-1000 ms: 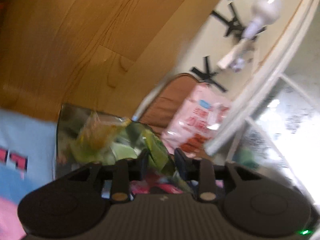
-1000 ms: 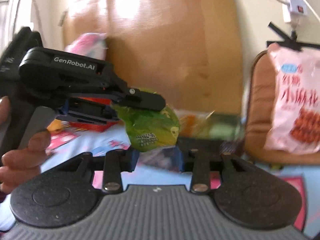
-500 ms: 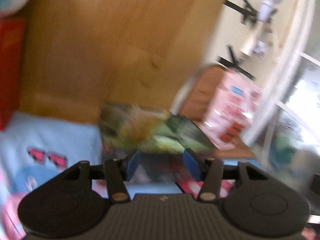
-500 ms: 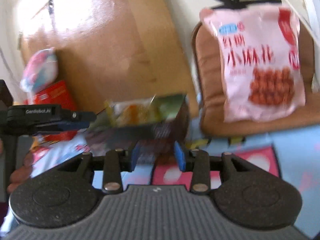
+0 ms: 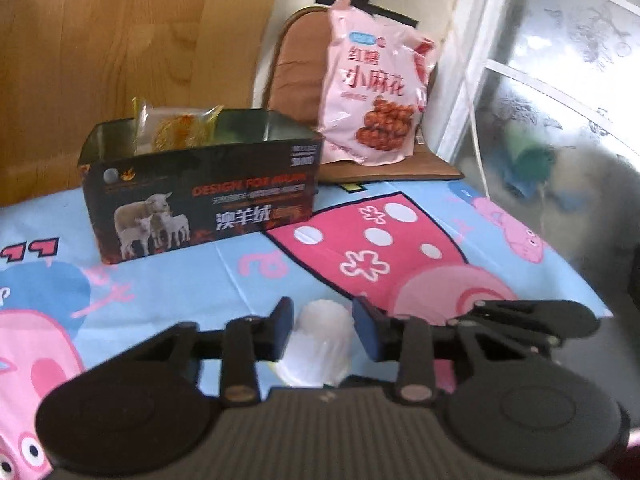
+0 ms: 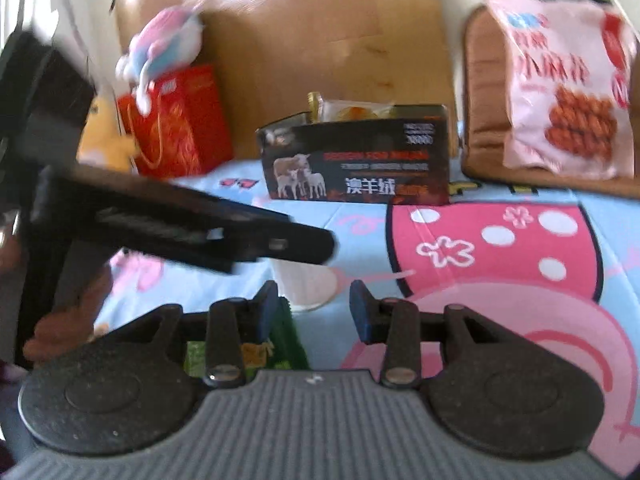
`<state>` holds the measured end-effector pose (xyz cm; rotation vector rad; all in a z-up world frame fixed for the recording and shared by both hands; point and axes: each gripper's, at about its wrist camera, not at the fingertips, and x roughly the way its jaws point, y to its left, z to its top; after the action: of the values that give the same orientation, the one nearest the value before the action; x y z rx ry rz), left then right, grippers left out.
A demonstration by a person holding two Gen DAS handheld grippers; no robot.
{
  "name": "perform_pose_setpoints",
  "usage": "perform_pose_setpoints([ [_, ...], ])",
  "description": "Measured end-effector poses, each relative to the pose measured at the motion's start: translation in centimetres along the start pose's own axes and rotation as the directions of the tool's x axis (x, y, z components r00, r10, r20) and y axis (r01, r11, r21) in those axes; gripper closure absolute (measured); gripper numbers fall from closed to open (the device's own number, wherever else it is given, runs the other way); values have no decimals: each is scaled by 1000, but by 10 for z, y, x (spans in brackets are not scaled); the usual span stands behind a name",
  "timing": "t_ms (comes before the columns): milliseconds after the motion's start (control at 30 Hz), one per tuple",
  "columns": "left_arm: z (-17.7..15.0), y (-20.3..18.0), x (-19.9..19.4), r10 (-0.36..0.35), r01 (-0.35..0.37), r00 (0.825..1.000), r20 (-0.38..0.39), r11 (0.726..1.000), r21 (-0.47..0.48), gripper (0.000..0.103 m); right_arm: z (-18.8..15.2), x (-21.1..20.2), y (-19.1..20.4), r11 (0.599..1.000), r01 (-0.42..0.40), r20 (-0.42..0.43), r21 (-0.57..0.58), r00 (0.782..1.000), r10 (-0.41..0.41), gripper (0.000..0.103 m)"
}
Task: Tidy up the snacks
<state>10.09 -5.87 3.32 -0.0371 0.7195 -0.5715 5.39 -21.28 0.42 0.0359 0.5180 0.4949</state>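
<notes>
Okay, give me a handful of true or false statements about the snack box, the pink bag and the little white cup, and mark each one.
1. The black box stands open-topped with a yellow packet inside. True.
2. The pink bag lies flat on the cloth. False: it leans upright on a brown cushion.
3. The left gripper straddles the white cup, jaws apart. True.
4. The right gripper is clamped on the box. False: it is open, well short of it.

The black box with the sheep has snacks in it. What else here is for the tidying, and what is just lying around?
For the tidying:
black box
yellow snack packet in it
white jelly cup between the open left gripper fingers
green packet by the right gripper
pink snack bag

Lying about:
red gift bag
plush toys
brown cushion
</notes>
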Motion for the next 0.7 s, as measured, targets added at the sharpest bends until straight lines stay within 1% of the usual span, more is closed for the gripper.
perform_pose_setpoints([
  [67,4,10,0,-33,32,999,-15,998,-61,70,3,6,6,998,18,14,-56,1000,-17,60],
  [200,7,27,-3,-102,97,995,-18,979,-181,71,10,16,7,997,8,3,-80,1000,-8,60],
  [300,13,34,-5,-100,95,995,-12,972,-214,71,9,19,13,994,-4,10,-113,1000,5,60],
  [367,18,40,-5,-118,113,993,-6,964,-242,71,12,21,17,992,-8,26,-129,1000,11,61],
  [433,23,45,-5,-138,135,990,8,954,-269,71,14,23,18,991,9,52,-134,999,-2,61],
  [500,30,47,-7,-146,150,989,34,950,-273,71,18,24,15,992,25,77,-120,997,-16,57],
  [533,33,48,-7,-151,157,988,44,949,-274,71,20,25,12,994,29,80,-104,997,-20,52],
  [567,37,50,-8,-155,164,986,53,947,-275,71,23,28,9,996,41,77,-85,996,-34,44],
  [600,40,51,-9,-158,169,986,60,946,-275,71,23,29,7,997,44,73,-70,997,-39,40],
  [633,43,52,-9,-163,176,984,67,945,-277,71,24,31,3,998,36,66,-47,997,-33,39],
  [667,45,53,-9,-170,183,983,70,943,-279,71,26,33,-2,1000,10,58,-14,998,-9,40],
  [700,48,55,-8,-178,191,982,71,940,-282,71,27,34,-6,1000,-19,50,15,999,18,45],
])
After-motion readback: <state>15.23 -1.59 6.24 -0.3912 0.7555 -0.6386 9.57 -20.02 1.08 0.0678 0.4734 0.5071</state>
